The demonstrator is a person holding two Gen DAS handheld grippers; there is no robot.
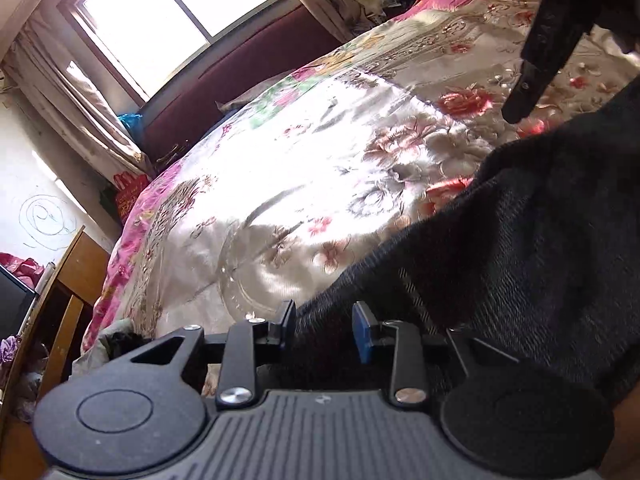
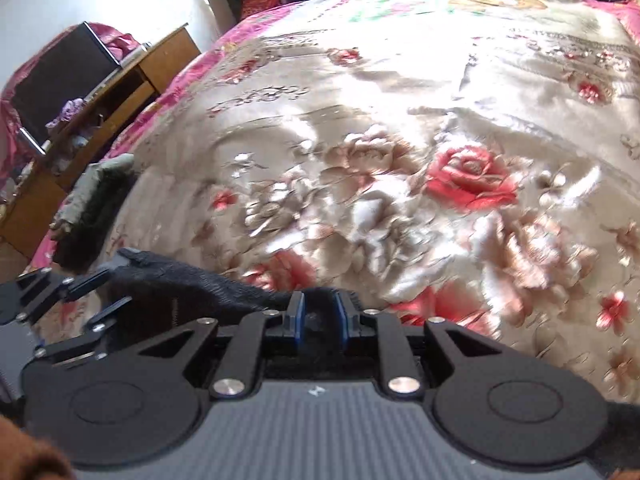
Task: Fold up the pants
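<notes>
Sunlight pours through the window (image 1: 176, 4) onto a shiny satin bedspread with red and pink roses (image 1: 280, 184), and that bed is our folding surface. From the left wrist view, the dark, coarse-woven black pants (image 1: 520, 248) lie bunched on the right side of the bedspread, rising in a heap towards the camera. The left gripper (image 1: 326, 330) has its blue-padded jaws partly spread with a fold of the dark cloth lying between them; the pads do not look pressed onto it, so I would call this a loose hold at best. Up in the far right corner a black finger of the right gripper (image 1: 536, 68) reaches down over the bed. Over to the right wrist view: same flowered cover, a wooden desk (image 2: 120, 80) off to the left, and the right gripper (image 2: 320, 316) has its blue pads drawn close on a tuft of the black fabric, pinching it. The left gripper shows at the left edge beside the same cloth edge. Judging by the rumpled heap, no neat fold is made yet; spreading flat and folding appear to remain.
</notes>
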